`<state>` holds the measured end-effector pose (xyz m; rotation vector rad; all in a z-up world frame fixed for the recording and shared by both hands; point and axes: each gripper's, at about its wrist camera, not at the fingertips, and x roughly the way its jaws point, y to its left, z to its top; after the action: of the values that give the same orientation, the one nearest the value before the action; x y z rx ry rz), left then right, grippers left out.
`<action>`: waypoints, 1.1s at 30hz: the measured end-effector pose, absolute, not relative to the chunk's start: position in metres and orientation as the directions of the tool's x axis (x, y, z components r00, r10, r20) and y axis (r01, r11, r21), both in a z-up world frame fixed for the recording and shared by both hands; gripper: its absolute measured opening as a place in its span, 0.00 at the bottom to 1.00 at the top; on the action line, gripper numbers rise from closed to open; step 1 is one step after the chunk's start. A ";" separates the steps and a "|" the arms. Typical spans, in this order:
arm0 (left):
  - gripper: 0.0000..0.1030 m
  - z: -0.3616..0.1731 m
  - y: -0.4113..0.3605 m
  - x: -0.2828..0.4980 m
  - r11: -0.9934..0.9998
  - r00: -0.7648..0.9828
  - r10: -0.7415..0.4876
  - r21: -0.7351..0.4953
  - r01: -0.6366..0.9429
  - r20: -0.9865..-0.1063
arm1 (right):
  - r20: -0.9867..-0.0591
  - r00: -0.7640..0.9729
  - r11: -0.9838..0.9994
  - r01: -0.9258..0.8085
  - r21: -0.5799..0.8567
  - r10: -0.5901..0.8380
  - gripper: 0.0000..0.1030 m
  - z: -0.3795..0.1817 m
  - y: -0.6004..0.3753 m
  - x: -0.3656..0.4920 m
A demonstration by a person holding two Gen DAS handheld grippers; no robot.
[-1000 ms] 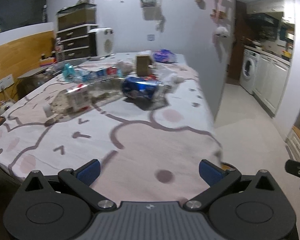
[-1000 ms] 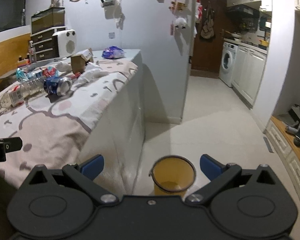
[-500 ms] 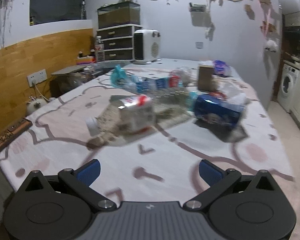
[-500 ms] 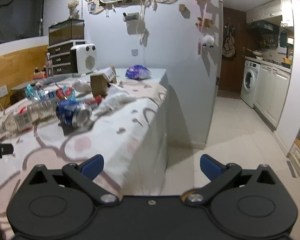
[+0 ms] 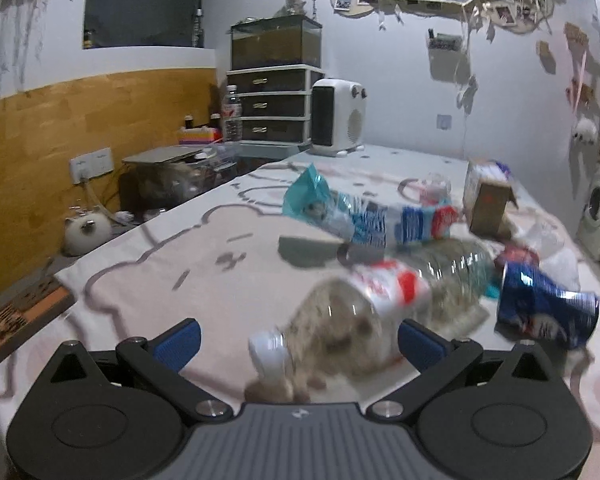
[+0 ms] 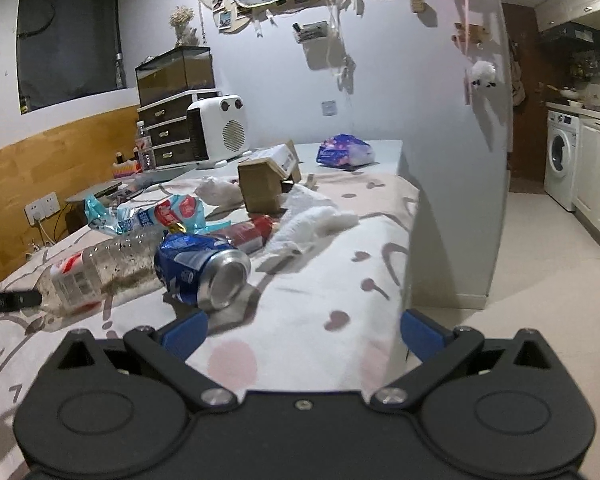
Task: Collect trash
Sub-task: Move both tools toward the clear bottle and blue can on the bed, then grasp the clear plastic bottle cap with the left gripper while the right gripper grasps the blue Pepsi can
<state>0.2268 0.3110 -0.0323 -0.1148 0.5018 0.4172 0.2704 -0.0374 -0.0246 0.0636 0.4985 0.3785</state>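
I'm holding my left gripper [image 5: 298, 340] spread wide around the capped neck of a bottle [image 5: 364, 312] lying on the table [image 5: 160, 248] (blurred, nothing clamped). My right gripper [image 6: 304, 330] is gaping empty just short of the can [image 6: 202, 270], which is lying beside the bottle, nearer the table's right edge.

- Can [image 6: 198, 270]: blue, silver end.
- Bottle [image 5: 380, 300] beside can: clear, red-and-white label.
- Cloth [image 6: 300, 292] under can: pale pink, grey outlines.
- Box [image 6: 262, 184] behind can: brown.
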 end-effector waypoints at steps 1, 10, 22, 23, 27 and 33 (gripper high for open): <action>1.00 -0.031 0.318 0.230 0.916 0.807 0.338 -0.028 -0.400 -0.484 | -0.454 0.808 0.926 -0.343 0.156 0.376 1.00 -0.025 -0.037 0.273; 1.00 -0.049 0.379 0.258 0.903 0.874 0.019 -0.367 -0.224 -0.486 | -0.426 0.790 0.897 -0.365 0.250 0.440 1.00 -0.018 -0.034 0.301; 0.99 -0.074 0.334 0.218 0.856 0.857 -0.213 -0.513 -0.068 -0.469 | -0.431 0.684 0.808 -0.471 0.354 0.588 0.94 -0.026 -0.006 0.369; 0.99 -0.074 0.327 0.215 0.861 0.858 -0.201 -0.503 -0.075 -0.473 | -0.436 0.669 0.798 -0.483 0.361 0.602 0.94 -0.030 0.000 0.375; 0.94 -0.071 0.312 0.208 0.886 0.870 -0.105 -0.442 -0.138 -0.482 | -0.435 0.619 0.756 -0.532 0.381 0.654 0.90 -0.041 0.020 0.392; 0.88 -0.057 0.301 0.210 0.930 0.882 0.040 -0.304 -0.204 -0.469 | -0.450 0.517 0.683 -0.596 0.422 0.729 0.85 -0.045 0.042 0.387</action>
<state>0.2100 0.3010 -0.0569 -0.3557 0.4758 0.1300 0.3870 0.0421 -0.0452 0.2259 0.6456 0.8032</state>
